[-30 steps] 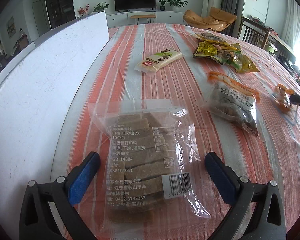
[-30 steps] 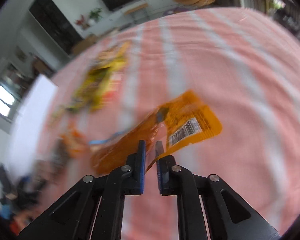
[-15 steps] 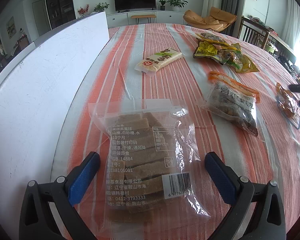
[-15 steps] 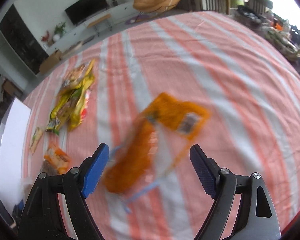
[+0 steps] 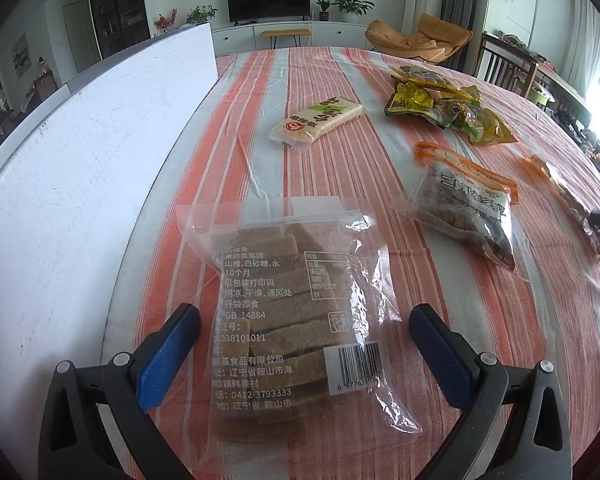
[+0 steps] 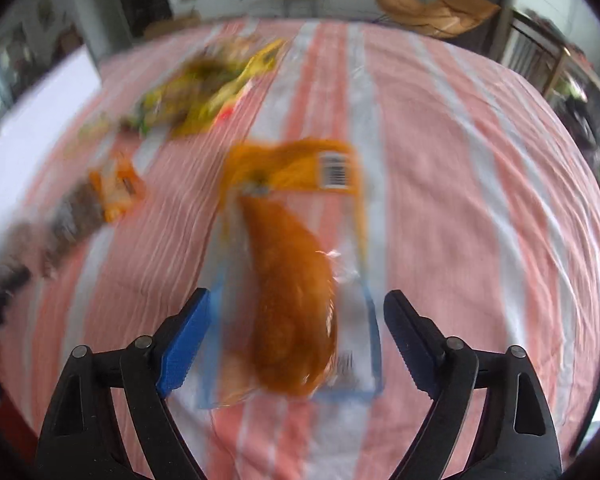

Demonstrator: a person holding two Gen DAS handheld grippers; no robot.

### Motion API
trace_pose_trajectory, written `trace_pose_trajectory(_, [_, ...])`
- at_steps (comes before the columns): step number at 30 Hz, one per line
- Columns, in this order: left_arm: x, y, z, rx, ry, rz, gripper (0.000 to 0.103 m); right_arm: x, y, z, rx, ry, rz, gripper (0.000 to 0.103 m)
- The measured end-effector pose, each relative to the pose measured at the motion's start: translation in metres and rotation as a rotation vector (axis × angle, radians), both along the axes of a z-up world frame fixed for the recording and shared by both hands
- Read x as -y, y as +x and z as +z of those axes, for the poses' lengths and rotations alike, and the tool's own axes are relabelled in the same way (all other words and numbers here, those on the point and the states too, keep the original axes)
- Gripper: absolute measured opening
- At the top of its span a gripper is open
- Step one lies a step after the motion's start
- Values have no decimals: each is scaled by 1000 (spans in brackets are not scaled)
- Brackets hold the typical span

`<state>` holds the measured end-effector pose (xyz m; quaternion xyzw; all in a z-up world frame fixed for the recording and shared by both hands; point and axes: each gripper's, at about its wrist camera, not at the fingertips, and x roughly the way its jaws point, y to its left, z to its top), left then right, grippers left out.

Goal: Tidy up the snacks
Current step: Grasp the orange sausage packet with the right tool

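While your jaws are spreading: two snacks are lying on the striped tablecloth (image 5: 324,60).
Right gripper (image 6: 298,312): opening, orange pouch (image 6: 292,280) lying loose between its fingers at 12 o'clock.
Left gripper (image 5: 304,328): you are holding it wide, straddling the clear bag (image 5: 288,312).

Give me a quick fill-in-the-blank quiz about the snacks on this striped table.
1. The tablecloth has white and ____ stripes.
2. The clear bag between the left hand-held gripper fingers holds ____ bars.
3. The orange packet lies between ____ right hand-held gripper fingers.

Missing: orange; brown; open
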<state>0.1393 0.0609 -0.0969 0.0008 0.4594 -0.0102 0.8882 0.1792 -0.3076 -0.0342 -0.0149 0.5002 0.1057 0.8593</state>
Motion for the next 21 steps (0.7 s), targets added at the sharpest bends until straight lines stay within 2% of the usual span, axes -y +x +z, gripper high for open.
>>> trace_pose_trajectory(3, [0,0,0,-2,-1,-5,103,24,5,18,8,68,-85,89])
trace_pose_trajectory(5, [0,-1,0,-9,1,-25,103,18,22,12,-82,69,-40,89])
trace_pose_trajectory(7, [0,-3,0,-30,1,-61,103,2,36,-2,-163,15,51,89])
trace_pose_trajectory(8, [0,-5,0,-43,1,-78,103,-7,38,-12,-190,-27,85,94])
trace_pose_trajectory(10, [1,-8,1,-66,0,-115,101,-20,34,-15,-161,-119,150,93])
trace_pose_trajectory(11, [-1,-12,4,-52,-3,-120,87,-22,32,-15,-143,-122,158,90])
trace_pose_trajectory(12, [-3,-14,7,-38,2,-110,68,-20,31,-14,-154,-113,139,80])
trace_pose_trajectory(13, [-10,-15,11,-31,-53,-98,60,-18,29,-12,-155,-115,115,74])
trace_pose_trajectory(14, [-18,-14,14,-39,-122,-91,50,-14,27,-8,-168,-83,98,64])
trace_pose_trajectory(15, [-24,-13,17,-47,-174,-85,48,-11,22,-4,-179,-48,83,59])
trace_pose_trajectory(17, [-29,-17,21,-38,-191,-71,48,-4,10,3,-159,-38,57,49])
trace_pose_trajectory(19, [-29,-23,23,-34,-238,-75,48,6,2,9,-161,79,20,39])
trace_pose_trajectory(20, [-28,-26,25,-30,-269,-81,48,17,-3,13,-160,182,-10,12])
trace_pose_trajectory(21, [-27,-27,26,-27,-294,-87,48,23,-6,16,-156,229,-33,8])
